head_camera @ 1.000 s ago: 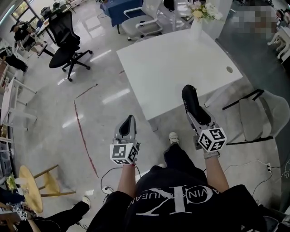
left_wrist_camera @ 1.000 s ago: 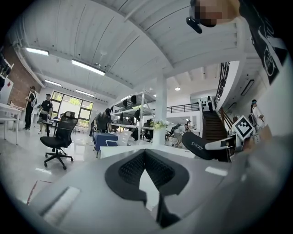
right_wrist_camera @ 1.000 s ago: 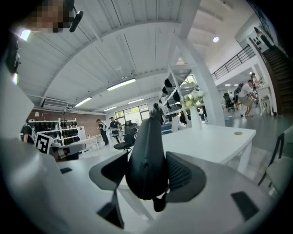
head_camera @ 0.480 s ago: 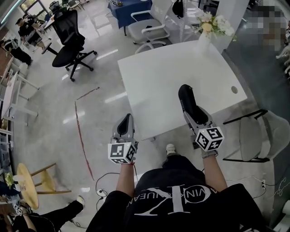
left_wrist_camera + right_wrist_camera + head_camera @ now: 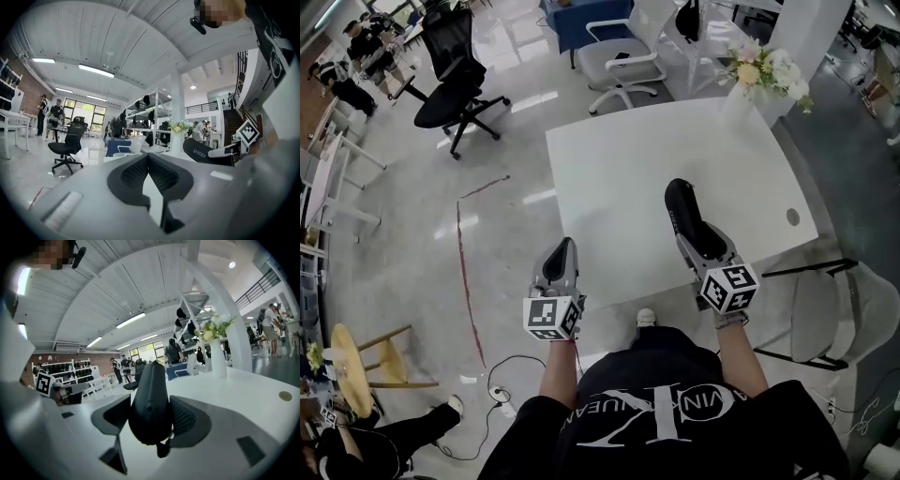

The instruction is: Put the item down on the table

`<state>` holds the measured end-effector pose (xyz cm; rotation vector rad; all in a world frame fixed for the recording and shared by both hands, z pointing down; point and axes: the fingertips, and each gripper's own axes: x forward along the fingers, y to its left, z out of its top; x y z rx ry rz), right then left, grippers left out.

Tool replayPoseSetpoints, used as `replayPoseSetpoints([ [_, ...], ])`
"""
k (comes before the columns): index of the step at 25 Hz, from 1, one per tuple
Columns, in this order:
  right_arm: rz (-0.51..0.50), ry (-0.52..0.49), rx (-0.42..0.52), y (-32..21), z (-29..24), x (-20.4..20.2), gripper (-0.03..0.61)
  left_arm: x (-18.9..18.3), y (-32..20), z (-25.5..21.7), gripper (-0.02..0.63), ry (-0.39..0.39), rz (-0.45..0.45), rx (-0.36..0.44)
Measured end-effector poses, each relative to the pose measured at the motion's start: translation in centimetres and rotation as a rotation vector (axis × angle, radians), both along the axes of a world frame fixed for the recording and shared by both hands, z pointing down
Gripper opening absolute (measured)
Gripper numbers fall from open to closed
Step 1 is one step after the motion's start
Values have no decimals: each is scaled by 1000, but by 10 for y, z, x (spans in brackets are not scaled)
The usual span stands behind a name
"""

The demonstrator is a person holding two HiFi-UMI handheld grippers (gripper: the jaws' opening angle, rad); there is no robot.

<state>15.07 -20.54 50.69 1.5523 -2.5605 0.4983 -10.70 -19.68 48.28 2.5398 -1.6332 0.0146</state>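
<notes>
My right gripper [image 5: 694, 234] is shut on a black elongated item [image 5: 680, 202], which sticks out forward past the jaws. It hangs above the near part of the white table [image 5: 628, 159]. In the right gripper view the black item [image 5: 151, 399] fills the gap between the pads, with the tabletop [image 5: 262, 380] beyond. My left gripper [image 5: 564, 247] is shut and holds nothing, by the table's near left corner. In the left gripper view its jaws [image 5: 149, 158] meet, and the item [image 5: 206, 151] shows at the right.
A white vase of flowers [image 5: 764, 75] stands at the table's far right corner, and a cable hole [image 5: 793, 217] is near the right edge. A grey chair [image 5: 825, 309] sits right of the table, a black office chair [image 5: 455, 75] and a pale chair [image 5: 628, 61] beyond it.
The person has stepped closer to the table. Both grippers have come forward; the right one with the item now hangs further in over the tabletop. Both grips are unchanged.
</notes>
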Motion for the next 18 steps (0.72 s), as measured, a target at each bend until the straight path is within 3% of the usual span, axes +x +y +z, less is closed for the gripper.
replayPoseSetpoints([
  [8, -88, 20, -40, -38, 14, -5, 265, 4, -24, 0, 12, -16, -63, -7],
  [18, -148, 26, -109, -61, 35, -22, 265, 6, -37, 10, 12, -31, -81, -42],
])
